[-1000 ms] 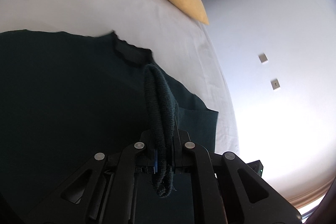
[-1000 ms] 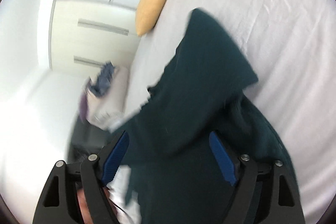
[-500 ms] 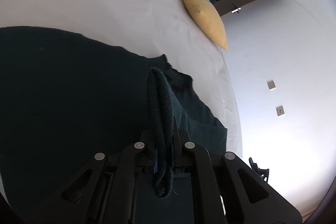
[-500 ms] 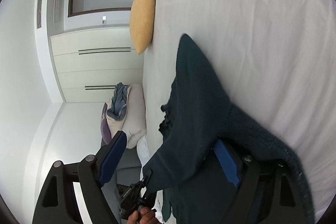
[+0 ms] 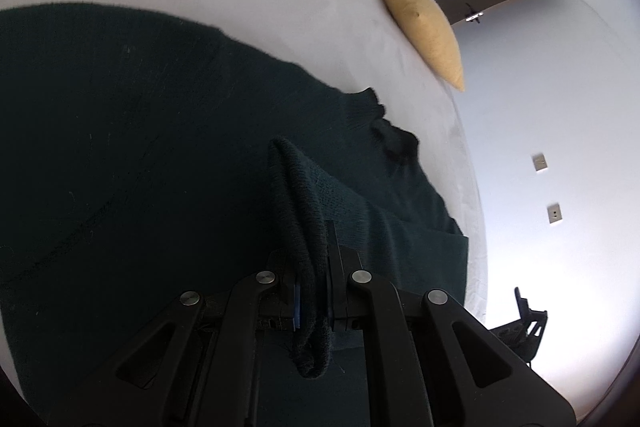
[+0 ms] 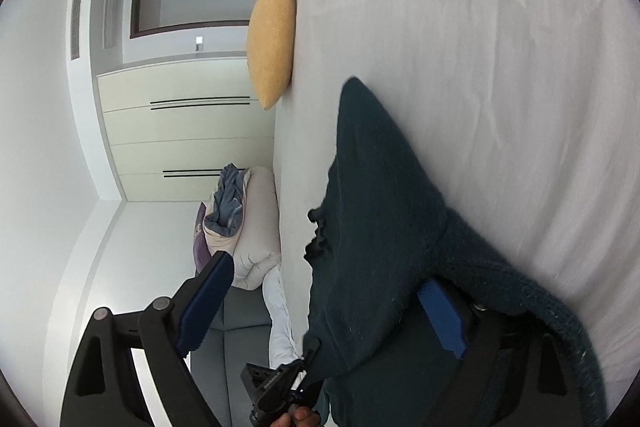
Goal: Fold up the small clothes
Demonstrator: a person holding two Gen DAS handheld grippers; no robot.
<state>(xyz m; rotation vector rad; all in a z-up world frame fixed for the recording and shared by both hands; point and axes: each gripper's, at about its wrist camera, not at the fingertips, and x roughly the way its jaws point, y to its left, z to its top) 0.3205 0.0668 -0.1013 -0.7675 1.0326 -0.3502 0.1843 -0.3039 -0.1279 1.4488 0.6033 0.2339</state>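
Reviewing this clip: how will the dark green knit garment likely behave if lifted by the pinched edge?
Probably floppy: the dark green knit garment bunches into a soft roll where the left gripper pinches it. It likely drapes and drags rather than holding shape, as it sags over the bed. The coarse knit probably resists slipping from the pads.

Bright, glary daylight; sharp frames, fisheye-warped edges.

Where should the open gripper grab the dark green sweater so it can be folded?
Probably the free edge of the dark green sweater beside the right gripper, whose jaws are opening with cloth draped over one finger. Come from the bed's edge side. The left gripper already pinches a knitted fold.
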